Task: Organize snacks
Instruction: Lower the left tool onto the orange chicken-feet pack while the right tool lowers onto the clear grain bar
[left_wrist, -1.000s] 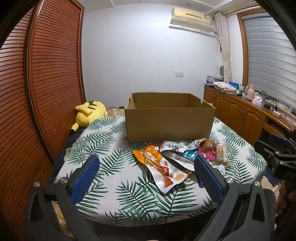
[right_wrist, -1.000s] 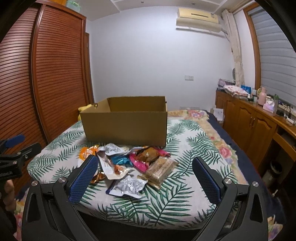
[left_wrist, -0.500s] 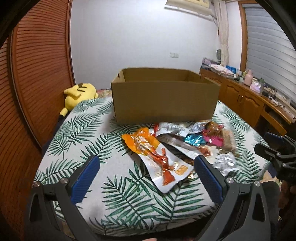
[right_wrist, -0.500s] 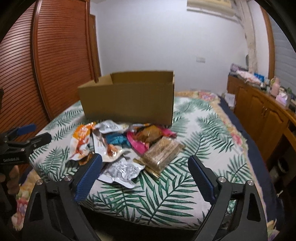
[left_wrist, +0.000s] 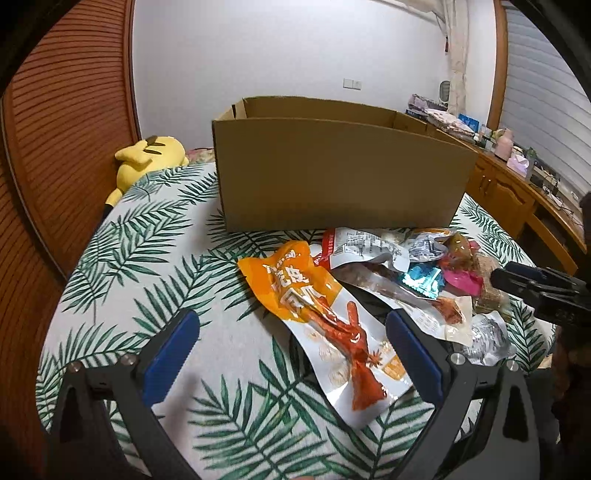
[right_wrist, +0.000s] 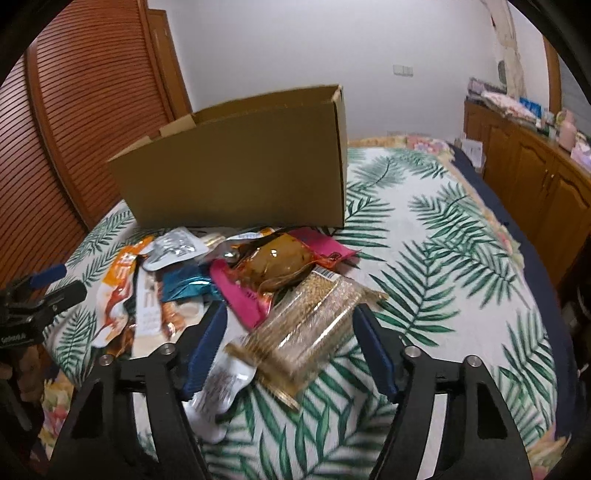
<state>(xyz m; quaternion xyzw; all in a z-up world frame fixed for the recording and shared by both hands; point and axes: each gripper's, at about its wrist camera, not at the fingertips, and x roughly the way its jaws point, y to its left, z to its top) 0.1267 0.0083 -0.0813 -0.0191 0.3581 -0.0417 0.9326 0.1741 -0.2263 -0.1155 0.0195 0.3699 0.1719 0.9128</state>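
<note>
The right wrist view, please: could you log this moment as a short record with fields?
surface: bed cover with leaf print
container: open cardboard box, behind the snacks
snacks: loose pile in front of the box
right gripper: jaws have just been closing, fingers either side of the clear grain-bar pack, not pressing
left gripper: at left edge, holds nothing

Palm-leaf bedspread (left_wrist: 155, 258) (bed), cardboard box (left_wrist: 340, 177), snack packets (right_wrist: 258, 280), yellow plush (left_wrist: 147, 155)
</note>
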